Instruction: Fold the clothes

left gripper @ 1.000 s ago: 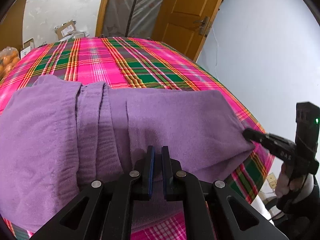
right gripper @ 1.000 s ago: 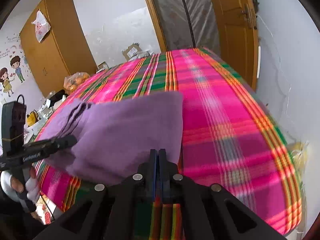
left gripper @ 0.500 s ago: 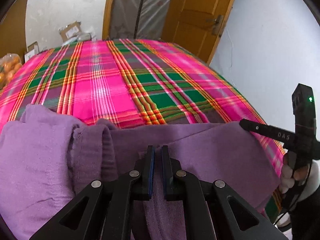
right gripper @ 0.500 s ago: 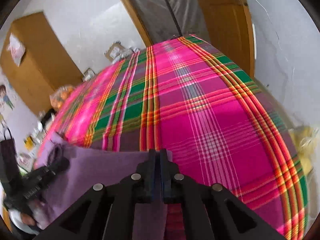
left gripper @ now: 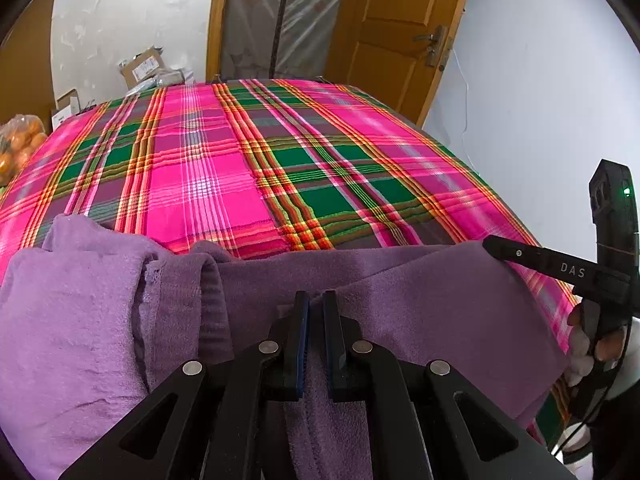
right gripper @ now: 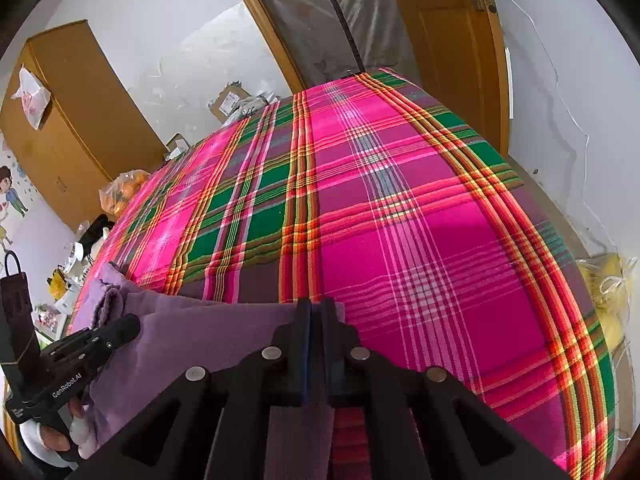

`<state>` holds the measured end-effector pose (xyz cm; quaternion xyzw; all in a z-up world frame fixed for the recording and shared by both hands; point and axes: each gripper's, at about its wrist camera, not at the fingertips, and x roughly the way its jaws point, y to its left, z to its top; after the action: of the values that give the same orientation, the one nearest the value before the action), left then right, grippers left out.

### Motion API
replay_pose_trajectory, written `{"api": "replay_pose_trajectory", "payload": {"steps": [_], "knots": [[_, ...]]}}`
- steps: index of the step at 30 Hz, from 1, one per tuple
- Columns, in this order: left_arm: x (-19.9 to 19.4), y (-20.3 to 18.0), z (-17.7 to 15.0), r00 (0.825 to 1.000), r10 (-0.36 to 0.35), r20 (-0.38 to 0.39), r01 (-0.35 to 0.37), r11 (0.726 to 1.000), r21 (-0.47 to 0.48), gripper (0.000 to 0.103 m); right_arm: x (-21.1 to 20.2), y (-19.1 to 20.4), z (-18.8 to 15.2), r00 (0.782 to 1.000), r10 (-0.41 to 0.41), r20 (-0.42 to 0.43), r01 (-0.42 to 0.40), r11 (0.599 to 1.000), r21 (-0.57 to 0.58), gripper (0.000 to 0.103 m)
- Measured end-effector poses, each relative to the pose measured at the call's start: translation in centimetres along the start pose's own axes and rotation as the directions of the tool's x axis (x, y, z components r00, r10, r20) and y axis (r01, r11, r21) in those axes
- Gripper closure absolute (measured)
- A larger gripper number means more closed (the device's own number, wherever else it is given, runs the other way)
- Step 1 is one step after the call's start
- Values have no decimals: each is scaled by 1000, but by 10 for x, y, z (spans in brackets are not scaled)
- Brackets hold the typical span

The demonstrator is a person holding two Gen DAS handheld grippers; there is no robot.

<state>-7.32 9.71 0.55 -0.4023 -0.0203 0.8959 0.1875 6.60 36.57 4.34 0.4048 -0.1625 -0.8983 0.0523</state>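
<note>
1. so, a purple knit garment point(left gripper: 420, 304) lies along the near edge of a bed covered by a pink and green plaid sheet point(left gripper: 248, 168); most of the sheet beyond it is bare.
2. the garment's left part is bunched into thick folds point(left gripper: 80, 320), with a ribbed band standing up in a ridge just left of the middle.
3. the left gripper point(left gripper: 316, 312) has its jaws drawn narrow, nipping a fold of the purple cloth, which runs back between the blue pads and under the black frame.
4. the right gripper point(right gripper: 316, 312) sits at the garment's right corner, jaws almost together with the purple edge caught between them; they have just been easing apart a little, yet cloth is between them and i see no gap.
5. seen from the left side, the right gripper's black fingers point(left gripper: 516, 254) rest on the far right corner of the cloth, a hand point(left gripper: 596, 344) gripping the handle below.
6. seen from the right side, the left gripper point(right gripper: 120, 330) pokes into the bunched end.
7. past the bed stand a wooden door point(left gripper: 396, 32), a plastic-draped doorway point(left gripper: 276, 20), cardboard boxes point(left gripper: 142, 66), a bag of oranges point(left gripper: 18, 144) and a wooden wardrobe point(right gripper: 80, 120).
</note>
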Motion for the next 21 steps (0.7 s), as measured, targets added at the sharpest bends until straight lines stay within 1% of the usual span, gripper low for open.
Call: {"api": "replay_pose_trajectory", "payload": {"steps": [3, 4, 5, 8, 11, 13, 14, 15, 16, 18, 21], "knots": [[-8, 3, -2, 1000, -1, 12, 1, 1000, -13, 96, -9, 8, -6, 999, -32, 17, 33, 999, -37, 91], [-11, 4, -4, 1000, 0, 17, 0, 1000, -17, 96, -17, 13, -11, 999, -29, 32, 31, 998, -58, 88], [-17, 3, -6, 1000, -4, 28, 5, 1000, -16, 96, -25, 18, -16, 999, -20, 48, 24, 996, -86, 88], [-41, -4, -19, 996, -55, 71, 55, 998, 8, 96, -50, 35, -42, 996, -16, 86, 32, 984, -178, 88], [-50, -13, -36, 995, -79, 59, 77, 996, 34, 96, -62, 42, -67, 996, -22, 89, 41, 977, -209, 88], [-49, -18, -47, 996, -79, 42, 77, 996, 53, 96, -66, 43, -81, 995, -21, 97, 43, 974, -221, 86], [-49, -21, -51, 996, -79, 34, 77, 995, 61, 96, -65, 42, -86, 995, -16, 95, 38, 973, -227, 81], [-46, -21, -56, 997, -78, 27, 76, 995, 63, 96, -62, 42, -91, 996, -10, 90, 31, 972, -234, 79], [-45, -20, -58, 996, -79, 30, 77, 995, 63, 96, -61, 42, -94, 994, -8, 107, 35, 967, -252, 79], [-46, -20, -57, 996, -80, 31, 78, 995, 61, 96, -58, 45, -97, 992, -16, 127, 53, 956, -288, 78], [-47, -20, -59, 997, -76, 31, 74, 995, 63, 96, -57, 46, -97, 991, -18, 133, 57, 953, -299, 76]]}}
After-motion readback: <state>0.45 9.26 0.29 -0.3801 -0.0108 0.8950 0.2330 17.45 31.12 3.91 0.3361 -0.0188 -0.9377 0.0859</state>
